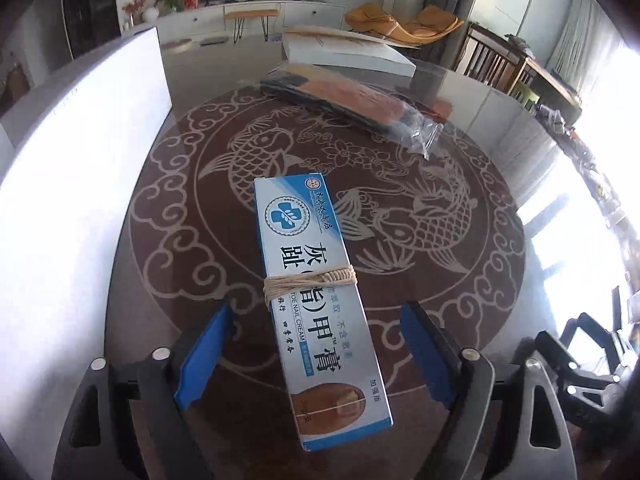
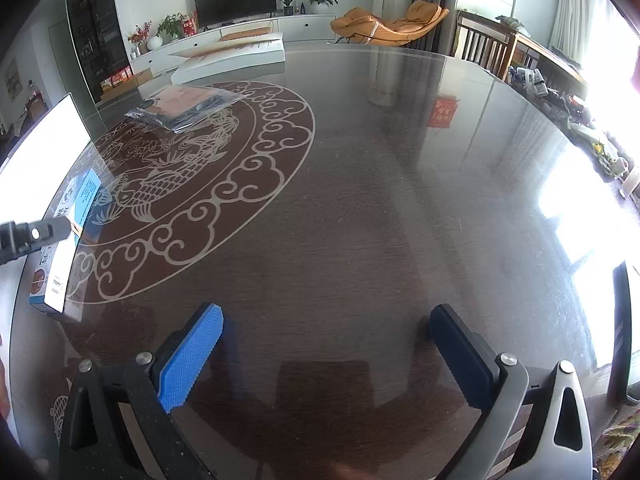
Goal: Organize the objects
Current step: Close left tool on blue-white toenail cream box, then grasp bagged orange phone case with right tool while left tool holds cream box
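Observation:
A long blue-and-white cream box (image 1: 316,292), tied round its middle with tan string (image 1: 310,282), lies flat on the dark glass table (image 1: 168,240). My left gripper (image 1: 318,312) is open and straddles the box, with a gap between each blue pad and the box's sides. In the right wrist view the same box (image 2: 66,248) sits at the far left with one left finger (image 2: 36,234) beside it. My right gripper (image 2: 326,316) is open over bare table (image 2: 400,200), nothing between its fingers.
A clear plastic bag with orange and black contents (image 1: 352,104) (image 2: 188,106) lies further back on the fish pattern. Behind it is a flat white carton (image 1: 348,54) (image 2: 232,56). A tall white panel (image 1: 80,160) stands along the left edge. Chairs and clutter line the right.

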Tool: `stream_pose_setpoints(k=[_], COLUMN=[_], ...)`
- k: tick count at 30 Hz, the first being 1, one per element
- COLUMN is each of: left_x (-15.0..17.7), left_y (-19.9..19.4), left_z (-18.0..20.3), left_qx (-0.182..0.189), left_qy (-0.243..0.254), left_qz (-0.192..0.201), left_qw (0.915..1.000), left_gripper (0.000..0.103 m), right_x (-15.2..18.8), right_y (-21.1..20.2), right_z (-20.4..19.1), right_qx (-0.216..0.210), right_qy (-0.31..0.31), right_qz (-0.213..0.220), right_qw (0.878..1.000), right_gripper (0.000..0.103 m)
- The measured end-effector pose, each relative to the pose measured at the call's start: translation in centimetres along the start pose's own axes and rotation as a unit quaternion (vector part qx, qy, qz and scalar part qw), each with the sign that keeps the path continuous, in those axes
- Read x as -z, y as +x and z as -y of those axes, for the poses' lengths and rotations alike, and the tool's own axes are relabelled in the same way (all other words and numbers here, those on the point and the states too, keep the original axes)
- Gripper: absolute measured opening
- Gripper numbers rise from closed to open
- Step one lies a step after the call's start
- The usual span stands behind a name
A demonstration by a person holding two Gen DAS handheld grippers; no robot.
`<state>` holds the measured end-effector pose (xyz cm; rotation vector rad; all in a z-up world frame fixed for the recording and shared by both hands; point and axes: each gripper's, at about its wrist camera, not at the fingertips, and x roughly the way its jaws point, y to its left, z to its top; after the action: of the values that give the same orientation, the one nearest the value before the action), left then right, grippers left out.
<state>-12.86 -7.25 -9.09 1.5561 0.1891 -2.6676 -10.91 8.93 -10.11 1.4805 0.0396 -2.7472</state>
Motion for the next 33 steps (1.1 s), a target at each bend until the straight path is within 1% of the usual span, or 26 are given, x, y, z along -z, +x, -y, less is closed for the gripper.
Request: stream_pose_setpoints(k=[1, 3, 5, 12, 17, 20, 22, 23, 25, 27, 30, 32, 33], left_x=[0.1, 0.5, 0.8, 1.0, 1.1, 1.1, 1.1, 1.1, 1.1, 1.1, 1.1, 1.0, 1.1], left_y=[0.3, 0.8, 0.7, 0.3, 0.4, 0.4, 0.4, 0.4, 0.3, 0.3, 0.4, 0.4, 0.4], left_z=[0.3, 0.8, 0.7, 0.0, 0.2, 0.2, 0.2, 0.2, 0.2, 0.2, 0.2, 0.2, 0.2], left_qx=[-0.01, -0.031, -0.03, -0.028, -0.028, -0.028, -0.028, -0.029, -0.029, -0.029, -0.029, -0.029, -0.029], left_qy=[0.005, 0.022, 0.026, 0.032, 0.032, 0.032, 0.032, 0.032, 0.032, 0.032, 0.032, 0.032, 0.032], left_qz=[-0.004, -0.002, 0.013, 0.035, 0.037, 0.037, 0.037, 0.037, 0.038, 0.038, 0.038, 0.038, 0.038], left_qw=[0.9999, 0.9993, 0.9991, 0.9985, 0.9984, 0.9984, 0.9984, 0.9984, 0.9984, 0.9984, 0.9984, 0.9984, 0.9984], left_gripper=[0.098, 0.103, 0.103, 0.103, 0.103, 0.103, 0.103, 0.103, 0.103, 0.103, 0.103, 0.103, 0.103], right_x=[0.0, 0.0, 0.0, -0.1, 0.1, -0.6, -1.8, -2.5, -4.7, -7.6, -12.9, -15.6, -16.8], right_y=[0.0, 0.0, 0.0, -0.1, -0.1, 0.4, 1.1, 1.5, 1.8, 2.1, 2.8, 3.9, 4.8], right_z=[0.0, 0.0, 0.0, 0.0, 0.0, 0.0, 0.0, 0.1, 0.1, -1.0, -4.6, -7.5, -9.1], right_qx=[0.0, 0.0, 0.0, -0.004, -0.008, -0.028, -0.035, -0.041, -0.063, -0.072, -0.105, -0.121, -0.126], right_qy=[0.0, 0.0, 0.0, -0.003, -0.011, -0.041, -0.053, -0.051, -0.045, -0.067, -0.127, -0.167, -0.186], right_qz=[0.0, 0.0, 0.001, 0.002, 0.003, -0.008, -0.025, -0.026, -0.005, 0.019, 0.059, 0.063, 0.056], right_qw=[1.0, 1.0, 1.0, 1.0, 1.0, 0.999, 0.998, 0.998, 0.997, 0.995, 0.985, 0.977, 0.973], right_gripper=[0.103, 0.103, 0.103, 0.103, 0.103, 0.103, 0.103, 0.103, 0.103, 0.103, 0.103, 0.103, 0.103])
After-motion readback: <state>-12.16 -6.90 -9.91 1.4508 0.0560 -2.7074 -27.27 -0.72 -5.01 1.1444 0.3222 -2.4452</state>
